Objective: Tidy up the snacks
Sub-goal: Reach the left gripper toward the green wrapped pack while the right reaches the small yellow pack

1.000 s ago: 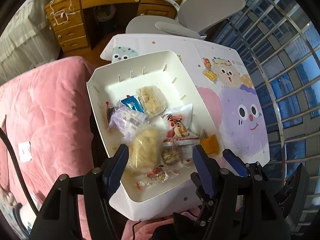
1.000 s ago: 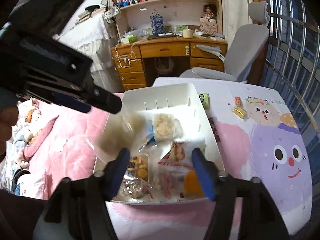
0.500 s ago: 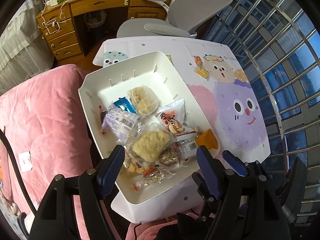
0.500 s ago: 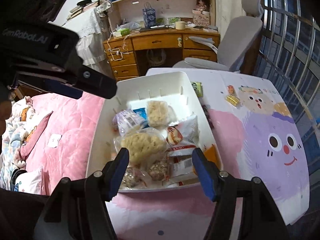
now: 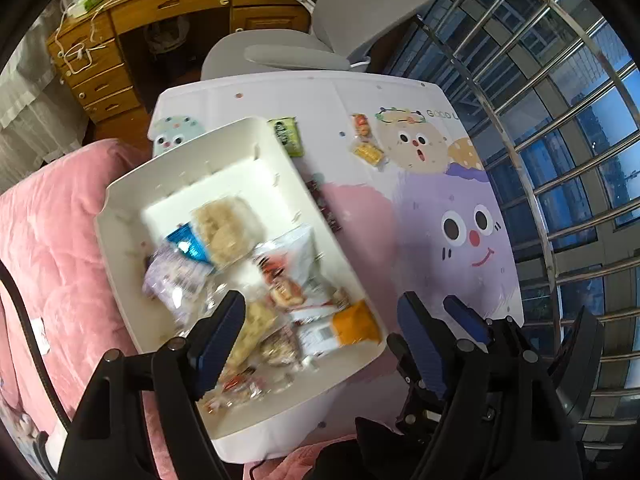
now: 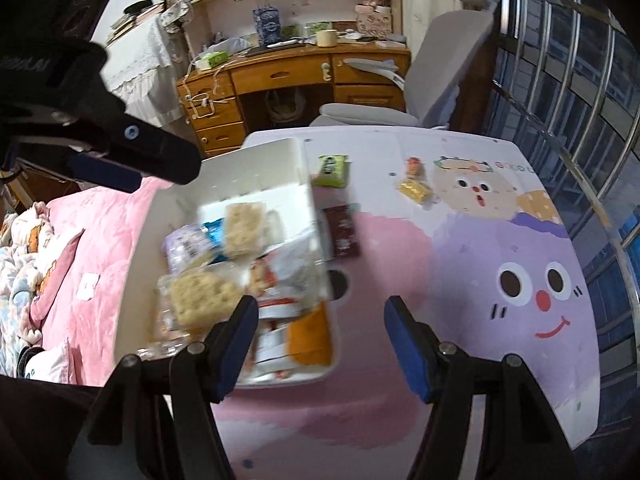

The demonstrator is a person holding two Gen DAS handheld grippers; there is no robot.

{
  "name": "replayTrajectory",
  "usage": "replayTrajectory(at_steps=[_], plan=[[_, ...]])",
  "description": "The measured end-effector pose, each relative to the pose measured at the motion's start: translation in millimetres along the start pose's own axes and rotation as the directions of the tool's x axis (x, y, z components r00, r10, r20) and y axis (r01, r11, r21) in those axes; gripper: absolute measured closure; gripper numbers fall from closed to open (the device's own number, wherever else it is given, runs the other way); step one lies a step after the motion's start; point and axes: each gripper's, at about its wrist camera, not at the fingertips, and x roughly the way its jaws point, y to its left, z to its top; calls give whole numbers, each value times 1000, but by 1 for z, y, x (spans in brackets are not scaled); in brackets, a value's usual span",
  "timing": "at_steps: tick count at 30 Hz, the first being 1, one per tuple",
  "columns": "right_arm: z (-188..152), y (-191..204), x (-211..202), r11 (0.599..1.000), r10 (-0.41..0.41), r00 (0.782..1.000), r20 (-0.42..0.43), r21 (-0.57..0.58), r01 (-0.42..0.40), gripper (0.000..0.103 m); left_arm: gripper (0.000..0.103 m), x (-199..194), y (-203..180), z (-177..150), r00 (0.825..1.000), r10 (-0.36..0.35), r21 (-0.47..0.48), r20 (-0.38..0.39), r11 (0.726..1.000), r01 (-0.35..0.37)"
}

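Glossy crinkled packets — smooth rectangular white tray

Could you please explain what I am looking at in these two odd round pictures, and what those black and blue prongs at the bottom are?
Each picture comes from a fisheye camera mounted on a handheld gripper; a person holds one in each hand. The prongs are the fingers of the left gripper, whose jaws are opening, and the right gripper, open; neither holds anything. Below lies a table with a cartoon cloth. On it sits a white bin full of wrapped snacks, with loose ones still outside: a green packet, a dark packet, a yellow packet.
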Motion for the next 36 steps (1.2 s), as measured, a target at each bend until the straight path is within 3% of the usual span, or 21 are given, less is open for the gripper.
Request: replayTrajectory(at_steps=[15, 24, 36], plan=[[42, -112, 50, 998, 36, 997, -70, 51, -32, 37, 25, 69, -62, 87, 994, 103, -40, -47, 994, -105], [73, -148, 88, 998, 57, 997, -46, 17, -56, 37, 25, 98, -54, 147, 982, 184, -95, -42, 978, -187], [110, -154, 155, 991, 122, 992, 16, -60, -121, 37, 25, 155, -29, 212, 957, 275, -131, -90, 950, -285]])
